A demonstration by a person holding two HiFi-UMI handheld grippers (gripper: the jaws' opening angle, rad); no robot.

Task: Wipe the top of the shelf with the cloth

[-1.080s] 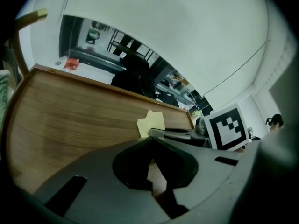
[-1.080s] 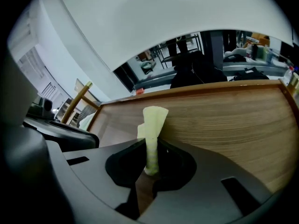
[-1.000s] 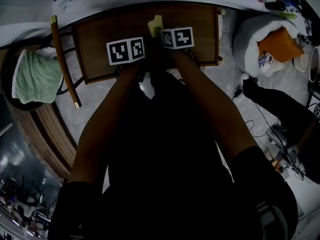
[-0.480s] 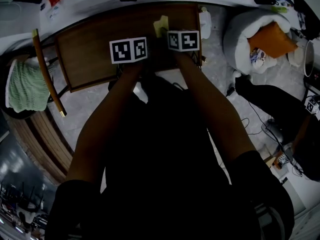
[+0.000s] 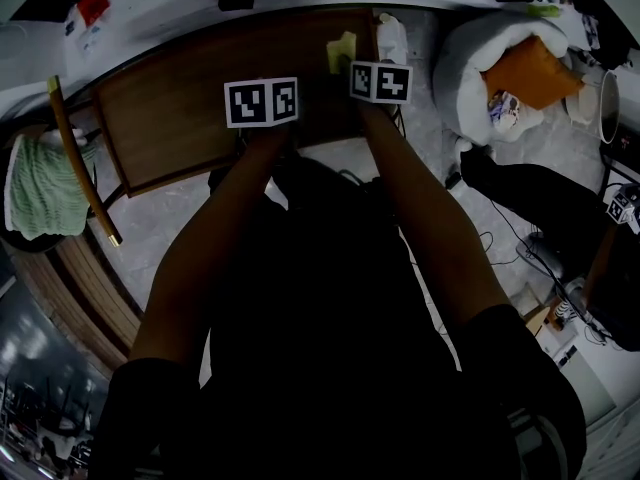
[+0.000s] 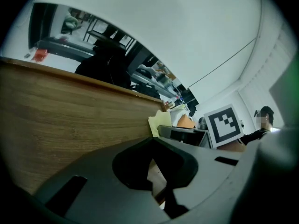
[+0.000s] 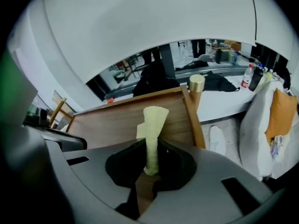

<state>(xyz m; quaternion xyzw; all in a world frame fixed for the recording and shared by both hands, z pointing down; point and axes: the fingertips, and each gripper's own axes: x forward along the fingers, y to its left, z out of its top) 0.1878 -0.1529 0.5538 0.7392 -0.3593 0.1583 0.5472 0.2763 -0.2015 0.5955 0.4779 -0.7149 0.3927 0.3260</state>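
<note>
Now, nearest the shelf's (image 6: 60,120) front edge, the left gripper (image 6: 156,181) is seen with jaws pressed together on nothing. Beyond, toward the shelf's right end, the yellow cloth (image 7: 153,125) is pinched upright by the right gripper (image 7: 148,171). It is judged soft, light and floppy, best gripped bunched.

This looked like a work room or a lab, not a home. A long white table (image 5: 160,18) held plastic drink bottles (image 7: 246,78). Thin black wires (image 5: 500,243) lay on the pale grey stone floor (image 5: 430,118). A big white soft seat (image 5: 462,78) with an orange cushion (image 5: 528,73) sat near a brown wooden shelf (image 5: 170,108)
</note>
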